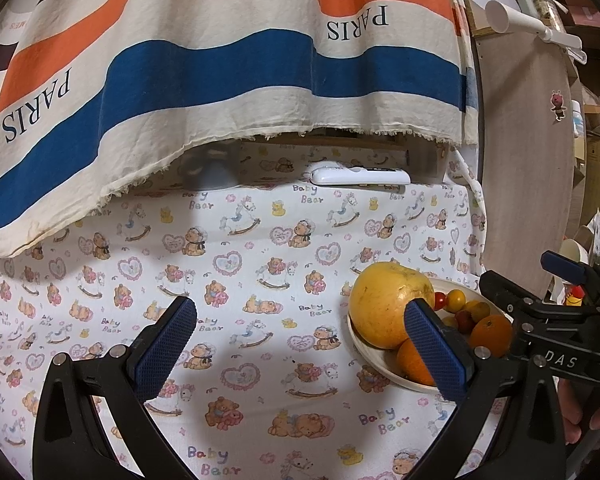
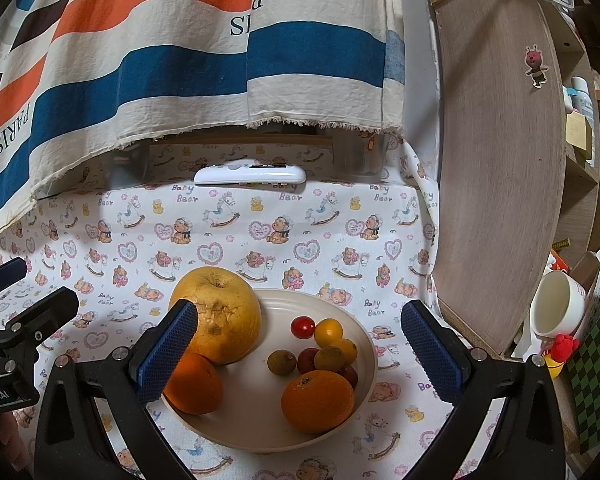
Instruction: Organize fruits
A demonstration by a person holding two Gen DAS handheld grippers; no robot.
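Right gripper (image 2: 299,344): spread wide, holding nothing, straddling the bowl.
Bowl (image 2: 260,432): cream, on the bear-print cloth (image 2: 260,232).
Oranges: one at 5 o'clock (image 2: 318,400), one at 8 o'clock (image 2: 194,384).
Small fruits (image 2: 328,350): red and yellow, clustered at 2 o'clock.
Large yellow fruit (image 2: 220,316): at 10 o'clock, blemished.
Left gripper (image 1: 300,344): wide apart, empty.
Remote (image 2: 250,175): white, far edge.
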